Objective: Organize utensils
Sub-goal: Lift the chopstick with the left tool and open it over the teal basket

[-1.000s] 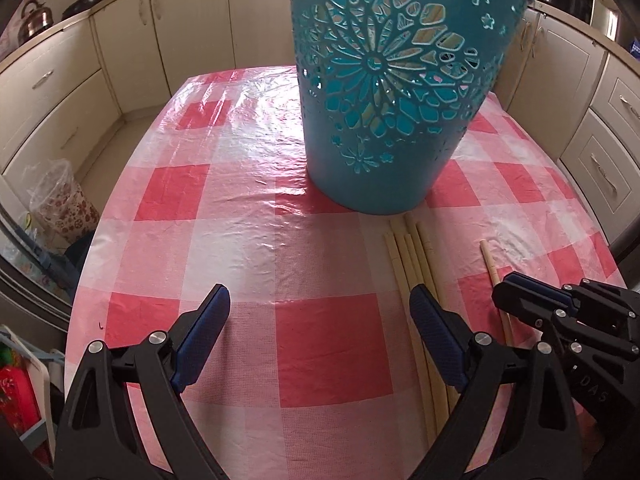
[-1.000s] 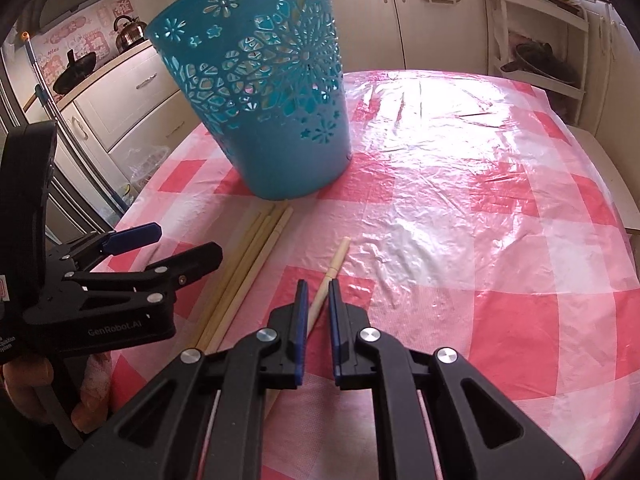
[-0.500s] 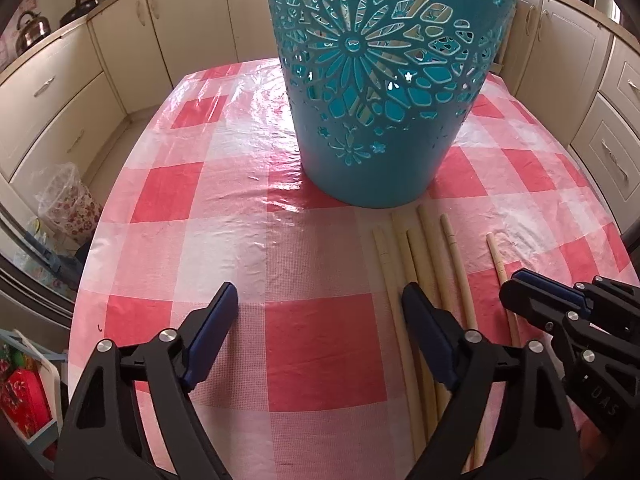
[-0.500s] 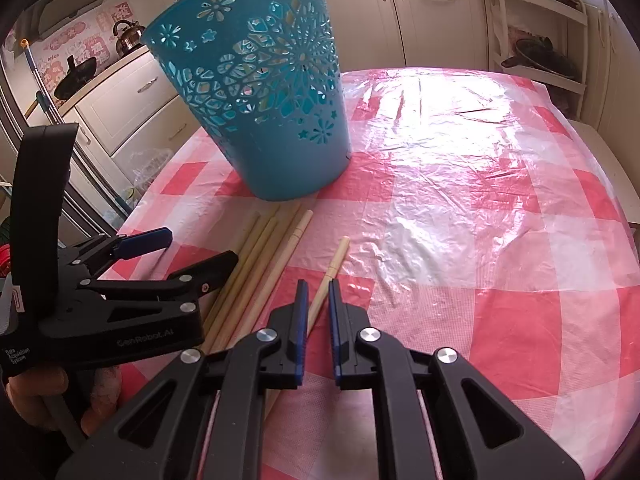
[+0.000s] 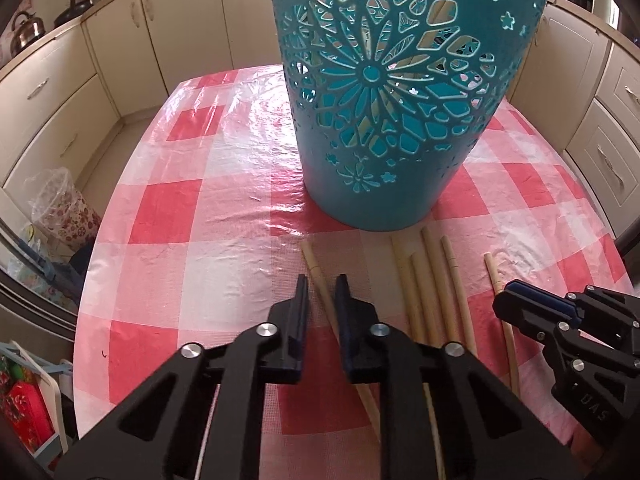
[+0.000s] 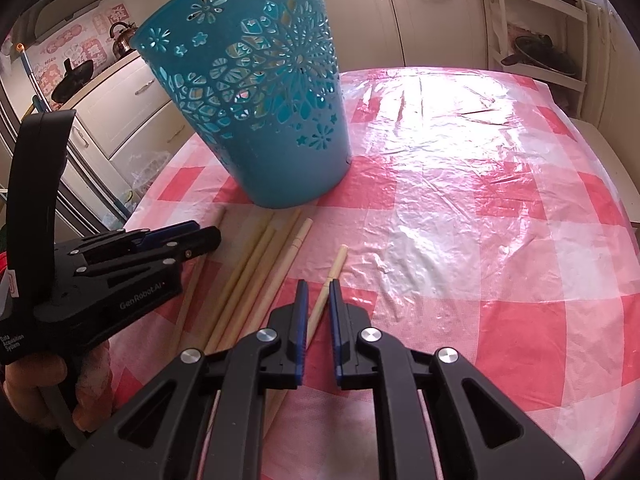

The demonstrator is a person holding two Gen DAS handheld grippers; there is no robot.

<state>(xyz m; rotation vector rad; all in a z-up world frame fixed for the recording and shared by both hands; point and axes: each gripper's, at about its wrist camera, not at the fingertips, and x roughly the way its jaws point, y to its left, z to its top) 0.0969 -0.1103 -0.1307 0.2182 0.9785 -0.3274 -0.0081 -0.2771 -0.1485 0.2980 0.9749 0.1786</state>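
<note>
Cream kitchen cabinets point(image 5: 132, 36) ring a table under a glossy red-and-white checked plastic cloth point(image 5: 208, 216). On the cloth stands a tall teal plastic basket with cut-out flower patterns point(image 5: 392, 92), upright, and pale sticks show through its holes. Just in front of its base lie the loose light wooden chopsticks: a group of four point(image 5: 434, 292) lying side by side, their far ends close to the basket.

One more chopstick point(image 5: 316, 276) lies apart on their left, and the left gripper point(image 5: 322, 284) has just closed its jaws on it; the blue pads sit tight on either side of the stick, which runs out beyond the tips toward the basket. A last single chopstick point(image 6: 334, 272) lies to the right of the group, and the right gripper point(image 6: 318, 292) is clamped on it in the same way, jaws nearly together with the stick between them. In the right wrist view a person's fingers point(image 6: 86, 384) wrap the left gripper's handle.
</note>
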